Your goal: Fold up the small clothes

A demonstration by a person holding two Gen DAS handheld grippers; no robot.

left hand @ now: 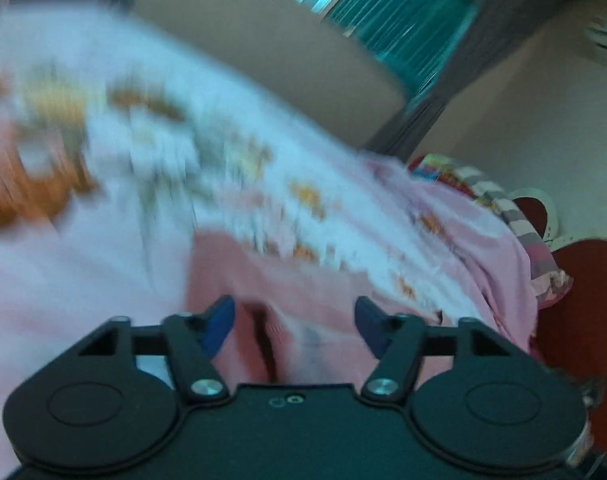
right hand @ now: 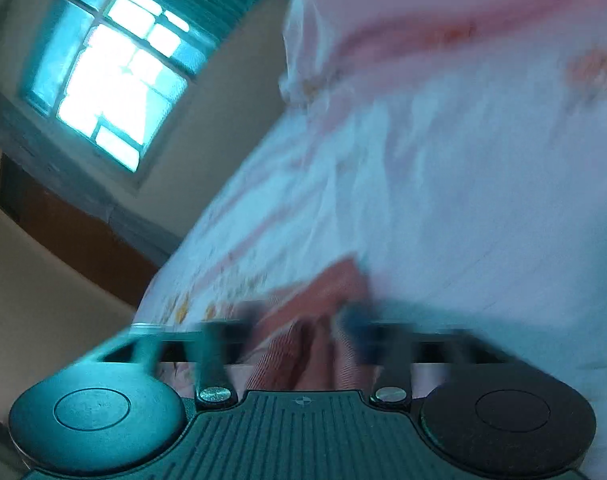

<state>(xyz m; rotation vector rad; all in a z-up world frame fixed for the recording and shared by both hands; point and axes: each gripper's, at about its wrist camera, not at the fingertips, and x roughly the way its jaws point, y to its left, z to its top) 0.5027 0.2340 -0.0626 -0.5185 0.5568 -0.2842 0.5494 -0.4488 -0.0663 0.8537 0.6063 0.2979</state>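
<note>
Your left gripper [left hand: 294, 322] has its jaws spread wide, pink garment [left hand: 263, 220] bunched between them. Your right gripper [right hand: 299, 334] is blurred; you cannot tell its jaws' state, garment against them.

a bright barred window [right hand: 115, 80] with teal curtains [left hand: 387, 12] is set in beige walls [left hand: 523, 120].

A blurred pink garment [left hand: 287, 280] is seen bunched between the spread blue fingers [left hand: 219, 320] of the left gripper [left hand: 294, 322].
</note>
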